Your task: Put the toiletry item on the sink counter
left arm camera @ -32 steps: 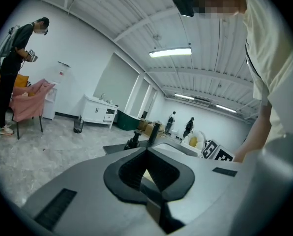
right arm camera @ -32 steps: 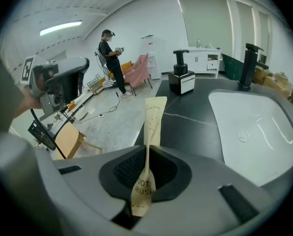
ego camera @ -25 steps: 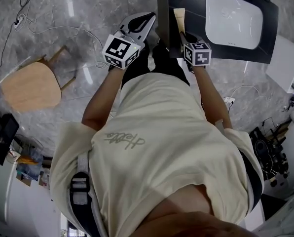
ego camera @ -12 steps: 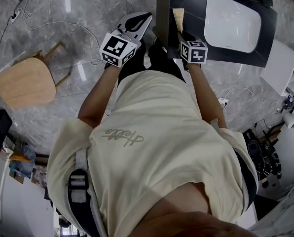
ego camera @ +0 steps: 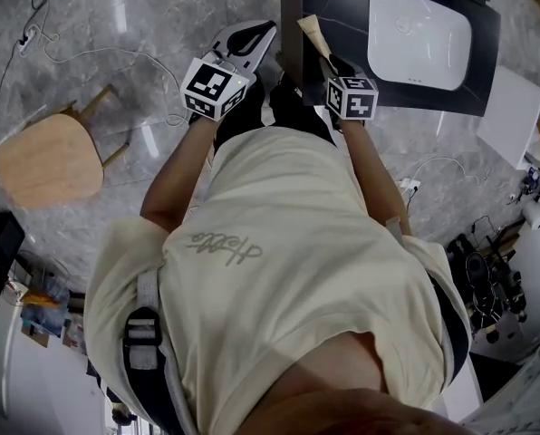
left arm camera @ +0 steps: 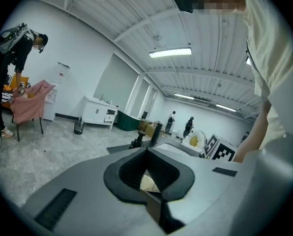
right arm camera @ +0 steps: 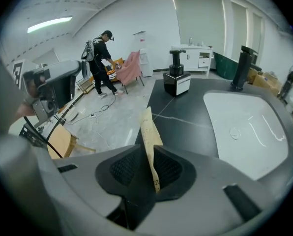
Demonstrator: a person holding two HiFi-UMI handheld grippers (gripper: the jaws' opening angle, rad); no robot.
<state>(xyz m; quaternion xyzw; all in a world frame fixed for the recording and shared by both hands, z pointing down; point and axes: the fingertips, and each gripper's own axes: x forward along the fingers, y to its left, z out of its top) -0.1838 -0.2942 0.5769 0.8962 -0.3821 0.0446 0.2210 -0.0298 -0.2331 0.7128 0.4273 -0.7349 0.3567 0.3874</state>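
Observation:
The toiletry item is a flat tan sachet [right arm camera: 148, 132], standing on edge with my right gripper [right arm camera: 152, 170] shut on its lower part. From the head view the sachet [ego camera: 312, 33] sticks out ahead of the right gripper [ego camera: 329, 64], above the near left edge of the black sink counter [ego camera: 342, 12]. The white basin [ego camera: 419, 36] lies to its right. My left gripper [ego camera: 248, 42] hangs over the floor just left of the counter, jaws together and holding nothing. In the left gripper view its pads [left arm camera: 136, 168] meet, and a bit of tan shows through the notch.
A black soap dispenser [right arm camera: 176, 78] and a black faucet [right arm camera: 241, 67] stand at the counter's far side. A wooden stool [ego camera: 48, 159] and loose cables [ego camera: 116, 57] are on the marble floor to the left. A person [right arm camera: 100, 62] works at a chair in the background.
The person has stepped closer to the counter. The right gripper has carried the sachet forward, over the counter's edge; the left gripper has moved along beside it.

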